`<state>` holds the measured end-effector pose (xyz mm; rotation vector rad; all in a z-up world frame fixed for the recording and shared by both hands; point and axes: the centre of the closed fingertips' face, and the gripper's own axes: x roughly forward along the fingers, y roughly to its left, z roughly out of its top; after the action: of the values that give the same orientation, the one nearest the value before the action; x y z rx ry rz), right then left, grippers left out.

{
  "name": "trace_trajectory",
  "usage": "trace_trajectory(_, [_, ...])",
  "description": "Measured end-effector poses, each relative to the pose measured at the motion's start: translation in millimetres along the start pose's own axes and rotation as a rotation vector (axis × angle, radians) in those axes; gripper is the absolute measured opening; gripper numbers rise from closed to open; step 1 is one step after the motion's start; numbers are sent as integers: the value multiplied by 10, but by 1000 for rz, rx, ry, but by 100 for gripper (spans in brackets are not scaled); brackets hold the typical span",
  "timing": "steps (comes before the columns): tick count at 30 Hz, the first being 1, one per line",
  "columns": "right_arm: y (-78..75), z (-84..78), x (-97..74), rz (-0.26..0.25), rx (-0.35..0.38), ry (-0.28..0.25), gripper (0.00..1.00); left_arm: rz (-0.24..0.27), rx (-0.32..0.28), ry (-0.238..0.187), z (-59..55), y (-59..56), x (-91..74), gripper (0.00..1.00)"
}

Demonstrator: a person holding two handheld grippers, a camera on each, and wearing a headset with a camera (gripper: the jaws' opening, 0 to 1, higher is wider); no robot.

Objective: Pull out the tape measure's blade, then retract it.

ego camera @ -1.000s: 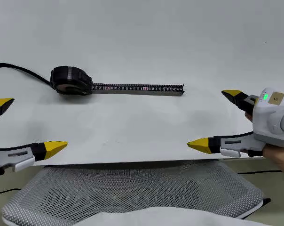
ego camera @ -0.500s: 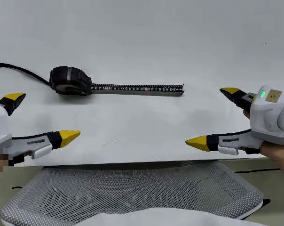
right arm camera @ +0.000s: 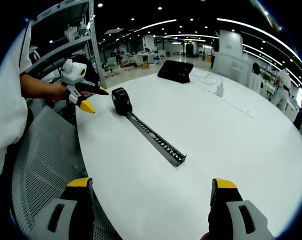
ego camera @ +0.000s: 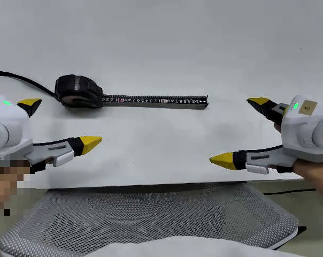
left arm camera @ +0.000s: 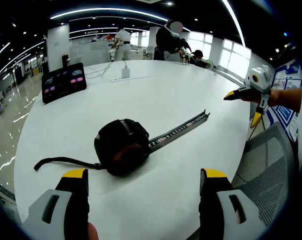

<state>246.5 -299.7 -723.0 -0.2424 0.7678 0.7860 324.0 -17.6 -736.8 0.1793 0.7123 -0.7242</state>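
Observation:
A black tape measure (ego camera: 78, 92) lies on the white table (ego camera: 167, 48) with its blade (ego camera: 153, 100) drawn out to the right, hook end (ego camera: 205, 101) free. A black strap (ego camera: 20, 79) trails off its left side. My left gripper (ego camera: 62, 123) hovers open near the table's front left, short of the case (left arm camera: 122, 146), jaws empty. My right gripper (ego camera: 241, 131) is open at the front right, apart from the blade tip (right arm camera: 177, 159). In the right gripper view the case (right arm camera: 121, 101) lies far along the blade (right arm camera: 151, 135), next to the left gripper (right arm camera: 86, 95).
A grey mesh chair back (ego camera: 151, 214) sits just below the table's front edge. Farther across the table lie a dark tablet (left arm camera: 64, 81) and a white charger with cable (left arm camera: 125, 74). People stand at the room's far side.
My left gripper has moved in from the left edge, up and rightward toward the tape case. The right gripper has hardly shifted. The tape and blade lie as before.

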Motion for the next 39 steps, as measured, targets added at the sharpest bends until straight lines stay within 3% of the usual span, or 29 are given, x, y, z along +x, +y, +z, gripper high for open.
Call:
trace_trajectory(16, [-11, 11, 20, 5, 7, -5, 96, 19, -60, -26, 101, 53, 268, 88])
trace_trajectory(32, [-17, 14, 39, 6, 10, -7, 93, 42, -107, -56, 169, 58, 371, 87])
trace_trajectory(34, [-21, 13, 43, 7, 10, -6, 92, 44, -138, -65, 180, 54, 374, 87])
trace_trajectory(39, [-51, 44, 57, 7, 5, -14, 85, 79, -152, -65, 186, 72, 397, 86])
